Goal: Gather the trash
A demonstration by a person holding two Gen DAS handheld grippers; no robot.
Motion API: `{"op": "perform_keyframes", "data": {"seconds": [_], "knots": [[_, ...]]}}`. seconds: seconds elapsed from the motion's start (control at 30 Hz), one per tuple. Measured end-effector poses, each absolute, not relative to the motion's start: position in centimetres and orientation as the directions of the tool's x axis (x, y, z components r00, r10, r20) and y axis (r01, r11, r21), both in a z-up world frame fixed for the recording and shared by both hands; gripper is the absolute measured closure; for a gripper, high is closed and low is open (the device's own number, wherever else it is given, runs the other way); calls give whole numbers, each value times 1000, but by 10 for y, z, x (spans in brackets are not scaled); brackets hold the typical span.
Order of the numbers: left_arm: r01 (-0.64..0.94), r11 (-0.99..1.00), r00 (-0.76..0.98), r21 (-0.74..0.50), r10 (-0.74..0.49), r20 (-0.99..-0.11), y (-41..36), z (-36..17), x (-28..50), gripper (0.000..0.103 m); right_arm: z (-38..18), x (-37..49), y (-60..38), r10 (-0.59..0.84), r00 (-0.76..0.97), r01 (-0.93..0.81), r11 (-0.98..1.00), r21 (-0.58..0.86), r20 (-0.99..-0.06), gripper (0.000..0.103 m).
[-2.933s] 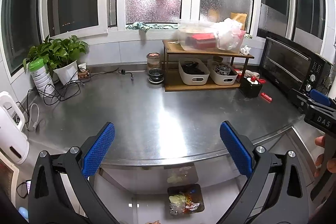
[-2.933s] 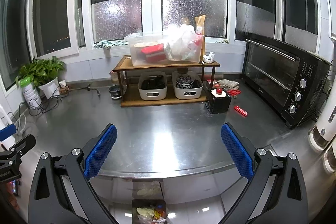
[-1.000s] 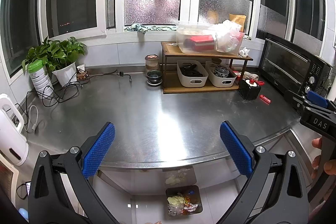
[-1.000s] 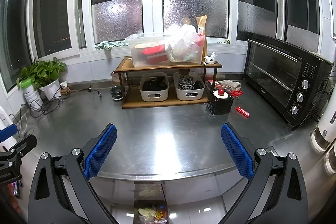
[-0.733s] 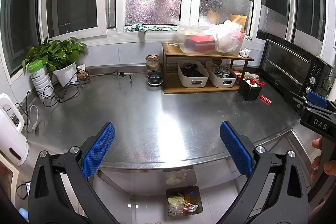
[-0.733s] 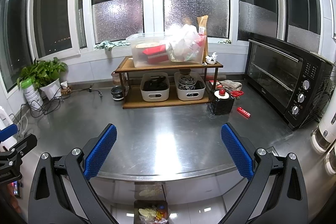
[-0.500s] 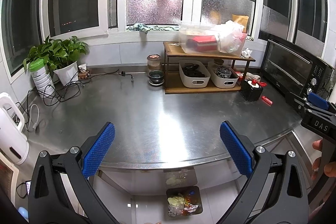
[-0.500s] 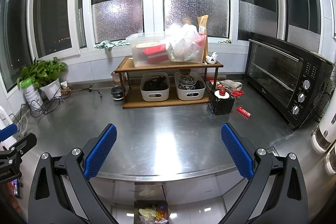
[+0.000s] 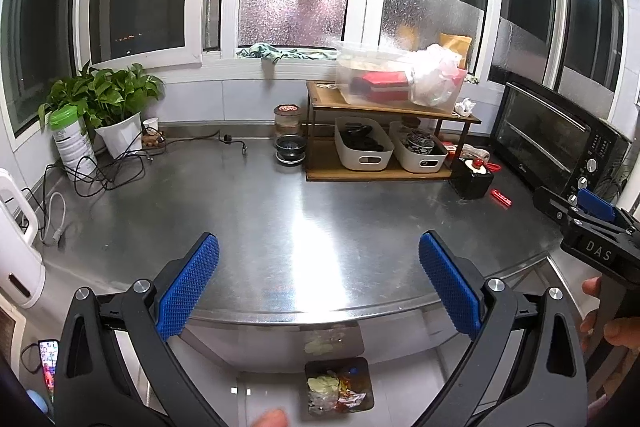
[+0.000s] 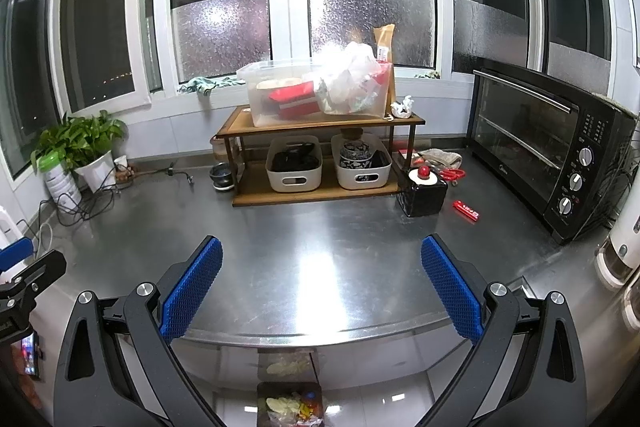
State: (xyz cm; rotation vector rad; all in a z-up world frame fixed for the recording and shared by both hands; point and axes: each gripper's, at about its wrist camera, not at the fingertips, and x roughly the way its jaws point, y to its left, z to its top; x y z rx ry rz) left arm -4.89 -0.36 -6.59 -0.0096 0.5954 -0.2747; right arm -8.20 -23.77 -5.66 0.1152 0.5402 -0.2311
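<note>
Almost nothing has moved since the earlier frames: both views drift only slightly, and both tools hang at the near edge of the bare stainless-steel counter (image 9: 280,211).

Left gripper (image 9: 318,291) has its blue-padded jaws spread wide with nothing between them. Right gripper (image 10: 320,287) is the same, wide and empty.

Judging by this, the task is at its searching step, with no piece of trash chosen. Likely candidates sit at the far right of the counter: a small red wrapper-like strip (image 10: 466,211) lying flat beside a black cube-shaped box with a red knob (image 10: 422,193), and a crumpled white paper ball (image 10: 402,107) on the top of the wooden two-tier shelf (image 10: 320,123). A dark square waste bin (image 10: 290,405), already holding scraps, stands on the floor below the counter edge.

Reaching the red strip probably calls for the right gripper to travel forward and right, then narrow its jaws low over the flat steel.

Open room is generous across the counter's middle. Crowding comes at the right from the black toaster oven (image 10: 540,155), and at the left from tangled black cables (image 9: 100,171) near a potted green plant (image 9: 108,103).
</note>
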Motion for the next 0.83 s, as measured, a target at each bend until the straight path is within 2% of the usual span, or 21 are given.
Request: {"op": "perform_keyframes", "data": {"seconds": [0.83], "knots": [[248, 967, 781, -64, -239, -577, -11, -74, -35, 8, -67, -69, -245, -175, 820, 248, 967, 63, -545, 3]]}}
